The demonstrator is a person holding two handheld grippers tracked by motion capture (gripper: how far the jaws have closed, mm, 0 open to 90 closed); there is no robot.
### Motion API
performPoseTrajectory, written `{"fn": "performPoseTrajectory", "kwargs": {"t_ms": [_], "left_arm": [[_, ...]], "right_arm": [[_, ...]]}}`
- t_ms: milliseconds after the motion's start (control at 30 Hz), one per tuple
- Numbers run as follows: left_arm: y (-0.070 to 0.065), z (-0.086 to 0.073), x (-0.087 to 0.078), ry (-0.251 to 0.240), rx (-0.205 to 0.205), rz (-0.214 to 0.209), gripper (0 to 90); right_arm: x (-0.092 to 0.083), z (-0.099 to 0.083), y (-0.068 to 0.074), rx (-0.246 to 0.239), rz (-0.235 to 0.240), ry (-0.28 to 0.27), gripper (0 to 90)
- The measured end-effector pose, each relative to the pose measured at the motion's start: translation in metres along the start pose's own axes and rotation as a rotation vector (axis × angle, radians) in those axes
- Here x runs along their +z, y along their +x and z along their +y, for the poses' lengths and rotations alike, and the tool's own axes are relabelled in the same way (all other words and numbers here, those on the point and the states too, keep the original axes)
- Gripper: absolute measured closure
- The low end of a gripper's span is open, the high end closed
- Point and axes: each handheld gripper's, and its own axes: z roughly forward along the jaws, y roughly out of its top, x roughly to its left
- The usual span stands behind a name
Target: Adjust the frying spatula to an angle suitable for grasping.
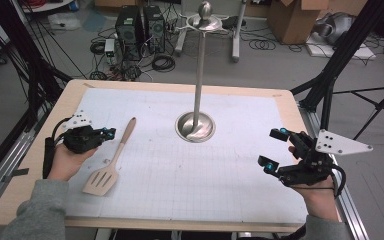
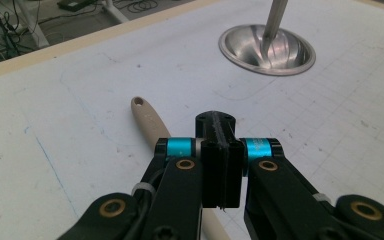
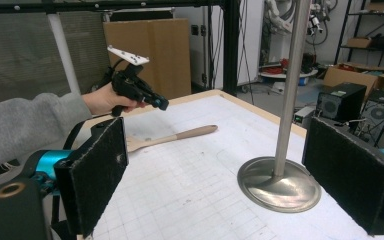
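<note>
A pale wooden slotted spatula (image 1: 116, 160) lies on the white gridded mat at the left, blade toward the near edge and handle pointing away. My left gripper (image 1: 111, 133) hovers just left of its handle, jaws pressed together with nothing between them. In the left gripper view the shut jaws (image 2: 216, 125) sit above the handle (image 2: 147, 117), which runs underneath. From the right gripper view, the left gripper (image 3: 162, 104) hangs clear above the spatula (image 3: 180, 136). My right gripper (image 1: 273, 148) is at the right side of the table, wide open and empty (image 3: 225, 170).
A tall metal pole on a round steel base (image 1: 195, 126) stands mid-table, between the two grippers (image 2: 267, 47) (image 3: 279, 185). The wooden table edge (image 1: 290, 100) frames the mat. Computer towers (image 1: 140, 25), cables and cardboard boxes sit on the floor beyond.
</note>
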Motion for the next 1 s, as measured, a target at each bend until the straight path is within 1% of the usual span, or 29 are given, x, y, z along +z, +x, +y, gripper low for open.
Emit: {"fn": "performPoseTrajectory", "kwargs": {"t_ms": [33,67,100,133,167,200,233,267,333,400,467,533,600,633,700,800,867,1000], "left_arm": [[0.0,0.0,0.0,0.0,0.0,0.0,89.6],[0.001,-0.001,0.005,0.021,0.007,0.005,89.6],[0.001,-0.001,0.005,0.021,0.007,0.005,89.6],[0.001,-0.003,0.01,0.038,0.003,0.006,89.6],[0.001,-0.003,0.01,0.038,0.003,0.006,89.7],[0.003,-0.005,0.014,0.056,-0.004,0.013,89.7],[0.003,-0.005,0.014,0.056,-0.004,0.013,89.7],[0.006,-0.007,0.017,0.075,-0.012,0.027,89.7],[0.009,-0.008,0.019,0.084,-0.028,0.026,89.7],[0.011,-0.009,0.022,0.083,-0.043,0.025,89.7],[0.014,-0.01,0.025,0.09,-0.049,0.023,89.7],[0.016,-0.012,0.028,0.095,-0.065,0.022,89.8],[0.019,-0.015,0.031,0.115,-0.067,0.026,89.7],[0.02,-0.016,0.032,0.117,-0.076,0.028,89.7],[0.023,-0.017,0.033,0.122,-0.083,0.029,89.7],[0.024,-0.018,0.035,0.131,-0.085,0.03,89.7],[0.024,-0.019,0.039,0.153,-0.08,0.035,89.7],[0.024,-0.021,0.044,0.161,-0.078,0.035,89.7]], "right_arm": [[0.0,0.0,0.0,0.0,0.0,0.0,10.1],[0.0,0.0,0.0,0.003,0.002,0.001,10.1],[0.0,0.0,0.0,0.003,0.002,0.001,10.1],[0.0,-0.001,0.0,0.006,0.001,0.001,10.1],[0.0,-0.001,0.0,0.006,0.001,0.001,10.1],[0.0,-0.001,0.0,0.009,0.003,0.002,10.1],[0.001,-0.001,-0.001,0.006,0.001,0.002,10.1],[0.001,-0.002,0.0,0.013,0.003,0.007,10.1],[0.001,-0.002,-0.001,0.011,0.003,0.006,10.1],[0.001,-0.003,-0.002,0.006,0.001,0.004,10.1],[0.001,-0.003,-0.002,0.014,0.001,0.007,10.1],[0.002,-0.004,-0.002,0.018,0.001,0.011,10.1],[0.002,-0.004,-0.002,0.013,0.002,0.01,10.1],[0.002,-0.004,-0.002,0.015,0.002,0.01,10.1],[0.002,-0.005,-0.002,0.018,0.003,0.014,10.1],[0.002,-0.005,-0.003,0.02,0.001,0.015,10.1],[0.002,-0.006,-0.003,0.019,-0.001,0.013,10.1],[0.002,-0.006,-0.003,0.021,-0.002,0.013,10.1]]}}
